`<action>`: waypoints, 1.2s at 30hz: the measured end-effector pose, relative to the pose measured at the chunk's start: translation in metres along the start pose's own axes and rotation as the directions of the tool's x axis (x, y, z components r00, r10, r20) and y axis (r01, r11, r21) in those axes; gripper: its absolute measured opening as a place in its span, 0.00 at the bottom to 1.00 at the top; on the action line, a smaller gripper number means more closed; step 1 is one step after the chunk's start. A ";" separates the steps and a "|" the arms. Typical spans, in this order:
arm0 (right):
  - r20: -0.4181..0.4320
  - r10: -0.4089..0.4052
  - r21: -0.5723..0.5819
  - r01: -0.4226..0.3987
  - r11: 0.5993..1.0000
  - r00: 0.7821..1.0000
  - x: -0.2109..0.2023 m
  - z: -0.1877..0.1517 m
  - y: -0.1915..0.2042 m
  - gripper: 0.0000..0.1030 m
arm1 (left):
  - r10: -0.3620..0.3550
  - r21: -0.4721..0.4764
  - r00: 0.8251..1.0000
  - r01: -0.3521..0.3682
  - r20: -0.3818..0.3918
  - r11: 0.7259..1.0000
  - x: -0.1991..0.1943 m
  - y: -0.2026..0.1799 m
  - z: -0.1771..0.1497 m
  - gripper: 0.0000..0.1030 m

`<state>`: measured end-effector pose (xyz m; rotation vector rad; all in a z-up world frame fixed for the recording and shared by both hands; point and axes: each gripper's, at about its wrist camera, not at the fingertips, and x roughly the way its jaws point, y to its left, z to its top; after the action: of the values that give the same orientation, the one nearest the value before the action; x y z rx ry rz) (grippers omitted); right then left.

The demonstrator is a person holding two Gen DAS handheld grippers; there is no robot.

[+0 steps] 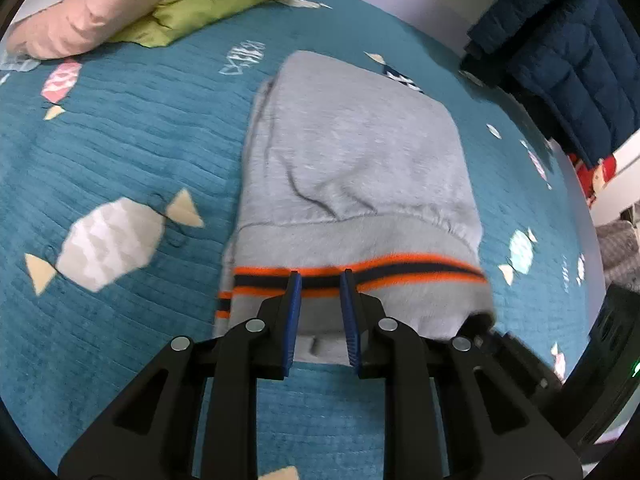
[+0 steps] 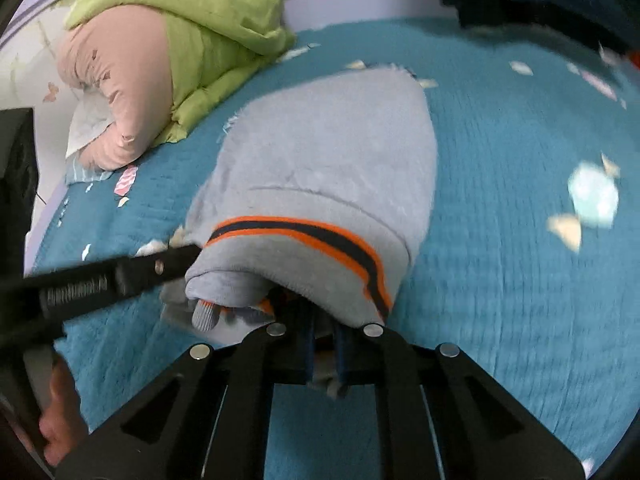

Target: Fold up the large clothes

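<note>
Grey sweatshirt (image 1: 352, 160) lies mid-bed on the teal bedspread (image 1: 120, 152), already a compact bundle. Left claw (image 1: 322, 280) and right claw (image 2: 323, 334) both clamp its striped hem (image 1: 360, 270). Final fold, I'd say; next they must carry that hem together over the bundle.

Each of the 2 views comes from a fisheye camera sitting just behind its own gripper and looking forward and steeply down along the fingers at a teal bedspread (image 1: 132, 152). The left wrist view sits close above the near hem of the folded grey garment (image 1: 352, 152), its left gripper (image 1: 321, 276) filling the lower frame. The right wrist view is equally close, over the same hem from the other side, with the right gripper (image 2: 324, 340) at the bottom. Both views share the garment, the bedspread and the green and pink bedding (image 2: 176, 52) at the far left; the right view also catches the left gripper's body entering from its left edge.
</note>
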<state>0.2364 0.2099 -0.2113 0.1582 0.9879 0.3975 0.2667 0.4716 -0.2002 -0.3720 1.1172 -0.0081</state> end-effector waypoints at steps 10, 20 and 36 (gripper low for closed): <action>-0.142 0.067 -0.014 -0.070 0.997 0.988 -0.028 -0.033 -0.017 0.10 | 0.026 -0.004 0.999 -0.026 -0.024 1.000 0.005 0.007 -0.002 0.19; -0.097 0.029 0.034 -0.026 0.999 0.995 0.010 -0.009 -0.021 0.04 | 0.028 -0.010 0.999 -0.028 -0.018 1.000 0.005 0.008 -0.002 0.19; -0.312 0.245 0.148 -0.208 0.967 0.918 -0.051 0.012 -0.049 0.06 | 0.007 0.036 1.000 -0.007 0.004 0.999 -0.015 0.005 0.006 0.20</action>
<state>0.2339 0.1451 -0.1803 0.3177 1.3288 0.5953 0.2644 0.4812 -0.1868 -0.3357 1.1134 -0.0217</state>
